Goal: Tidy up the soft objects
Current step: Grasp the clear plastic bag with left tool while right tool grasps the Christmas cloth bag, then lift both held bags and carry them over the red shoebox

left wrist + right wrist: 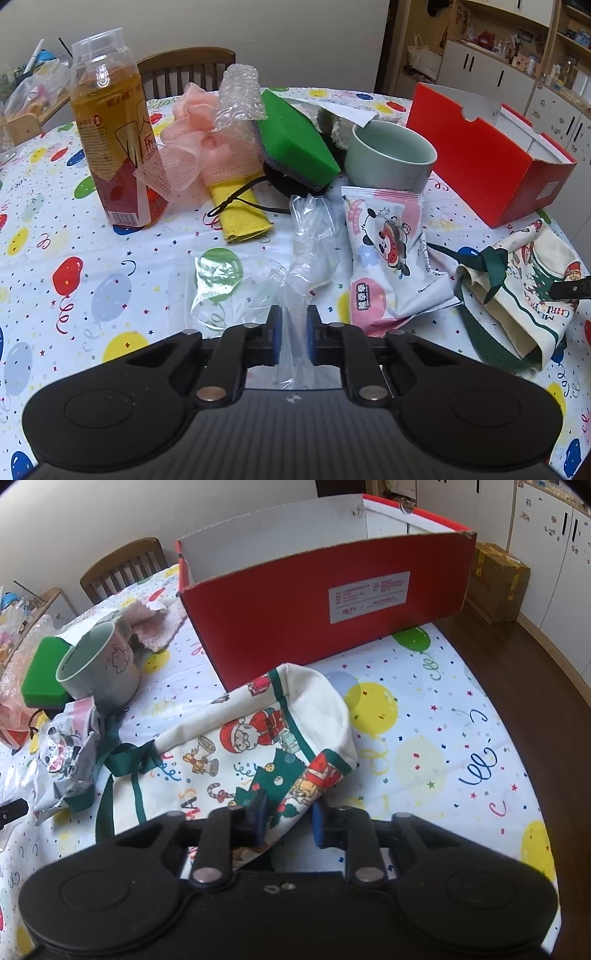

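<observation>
My left gripper (294,326) is shut on a crumpled clear plastic bag (310,236), whose near end runs up between the blue pads from the balloon-print table. My right gripper (288,818) is shut on the near corner of a Christmas-print tote bag (258,738) with green straps, which lies on its side with its mouth towards the red box (314,620). The tote bag (524,295) also shows at the right of the left wrist view. Behind the plastic bag lie a pink mesh puff (192,147), bubble wrap (240,92), a green sponge (295,144) and a yellow cloth (243,214).
An open red box (480,166) stands at the back right. A pale green mug (391,155), a tea bottle (110,129) and a panda snack packet (384,251) stand among the soft things. A pink towel (155,624) lies behind the mug. A wooden chair (184,66) is at the far side.
</observation>
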Motion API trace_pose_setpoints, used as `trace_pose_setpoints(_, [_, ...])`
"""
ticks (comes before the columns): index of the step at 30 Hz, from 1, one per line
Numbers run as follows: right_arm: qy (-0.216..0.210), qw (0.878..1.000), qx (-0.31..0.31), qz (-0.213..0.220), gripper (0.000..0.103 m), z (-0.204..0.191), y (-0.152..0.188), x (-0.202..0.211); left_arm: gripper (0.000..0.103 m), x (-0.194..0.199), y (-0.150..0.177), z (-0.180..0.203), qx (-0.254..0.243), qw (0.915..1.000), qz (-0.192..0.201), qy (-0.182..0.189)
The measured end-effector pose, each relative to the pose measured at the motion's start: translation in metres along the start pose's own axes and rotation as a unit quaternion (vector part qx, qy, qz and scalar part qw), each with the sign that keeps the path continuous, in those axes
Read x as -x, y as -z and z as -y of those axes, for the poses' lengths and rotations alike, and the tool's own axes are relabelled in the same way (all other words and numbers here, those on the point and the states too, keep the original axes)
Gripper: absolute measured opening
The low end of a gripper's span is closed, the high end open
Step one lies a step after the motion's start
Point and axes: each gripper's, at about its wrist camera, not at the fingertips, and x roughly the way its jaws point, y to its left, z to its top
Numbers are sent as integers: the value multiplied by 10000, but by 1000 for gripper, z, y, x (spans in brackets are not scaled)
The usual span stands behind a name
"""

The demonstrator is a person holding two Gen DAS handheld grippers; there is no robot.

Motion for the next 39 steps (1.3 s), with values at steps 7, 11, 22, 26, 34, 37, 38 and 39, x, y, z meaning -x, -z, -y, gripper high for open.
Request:
trace_pose_setpoints(7, [-91, 9995, 35, 289, 9, -5, 1, 19, 8, 16, -1, -1, 18, 9998, 167, -72])
trace_pose_setpoints(11, [-189, 9987, 44, 468, 6, -7, -1, 35, 8, 30, 0, 2, -7, 9996, 258, -87])
trace_pose_setpoints(22, [-393, 9955, 220, 835, 3, -7, -9, 84, 8, 73, -8, 18, -80, 9989, 420, 168])
trace_pose_setpoints(26, [-458, 9948, 190, 886, 3, -2, -17, 99, 8, 83, -17, 27, -151, 9985, 460, 267])
trace_pose_setpoints(34, [-597, 9922, 59, 1091, 2, 15, -49, 124, 8, 93, -43, 58, -449, 9959, 609, 496])
trace_pose_setpoints(37, [-656, 9904, 39, 1216, 2, 22, -66, 134, 8, 95, -56, 73, -596, 9943, 679, 564])
trace_pose_setpoints(38, [-667, 9897, 44, 1265, 2, 24, -72, 137, 8, 96, -61, 78, -638, 9938, 701, 589])
trace_pose_setpoints(39, [-681, 9890, 49, 1315, 2, 26, -78, 140, 8, 96, -66, 83, -686, 9932, 722, 608])
